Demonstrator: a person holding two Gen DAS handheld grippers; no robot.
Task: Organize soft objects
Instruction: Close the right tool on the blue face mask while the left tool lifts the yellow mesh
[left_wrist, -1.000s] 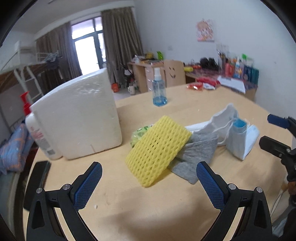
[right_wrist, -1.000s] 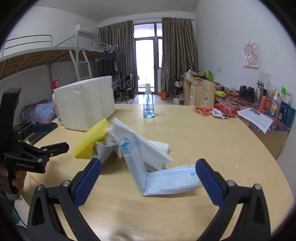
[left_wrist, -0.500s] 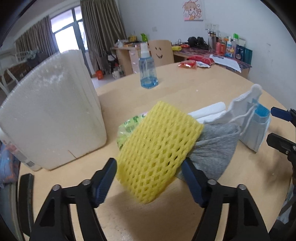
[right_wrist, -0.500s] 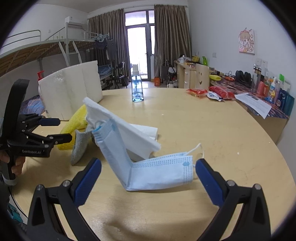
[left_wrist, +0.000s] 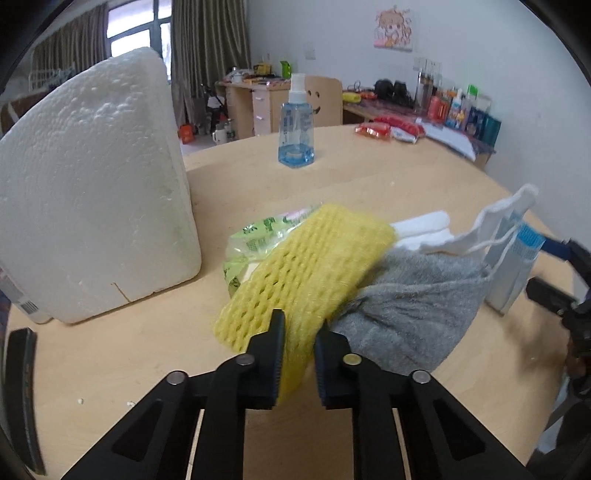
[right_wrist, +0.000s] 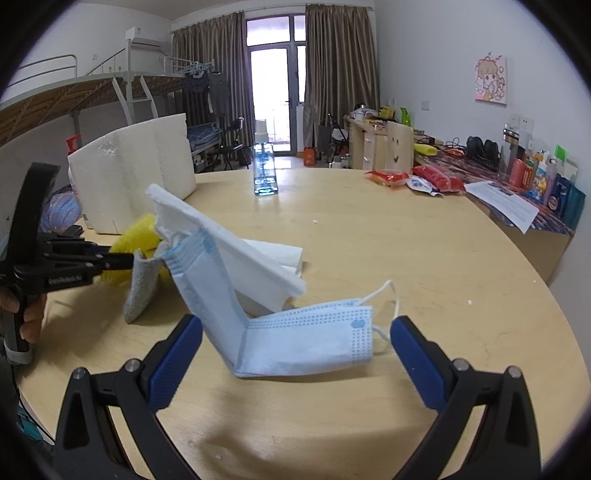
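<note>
Soft objects are lying in one loose pile near the middle of the desk (left_wrist: 369, 173): a yellow foam net (left_wrist: 310, 269) on top, a grey cloth (left_wrist: 410, 306) under its right side, a green packet (left_wrist: 255, 240) behind it, folded white tissues (right_wrist: 236, 240) and a blue face mask (right_wrist: 291, 332) beside them. The left gripper (left_wrist: 298, 354) is closing its fingers (left_wrist: 271, 365) on the near lower edge of the yellow foam net, and the net is already squeezed narrow between the two black pads, so the grip looks almost complete. To do this step well, I think the person should be finishing the squeeze before lifting, because foam net is springy and can be slipping out from a shallow bite on its edge. The lift should be going upward and slowly, since the net is resting on the grey cloth and may be dragging it along. The right gripper (right_wrist: 295, 354) is hovering low over the desk with its blue fingers (right_wrist: 415, 358) spread wide on both sides of the face mask, not touching it as far as I can see. It should be waiting or closing only on the flat part of the mask, not on the thin ear loop. A white foam box (left_wrist: 85, 184) is standing close on the left, possibly the place for the things.
</note>
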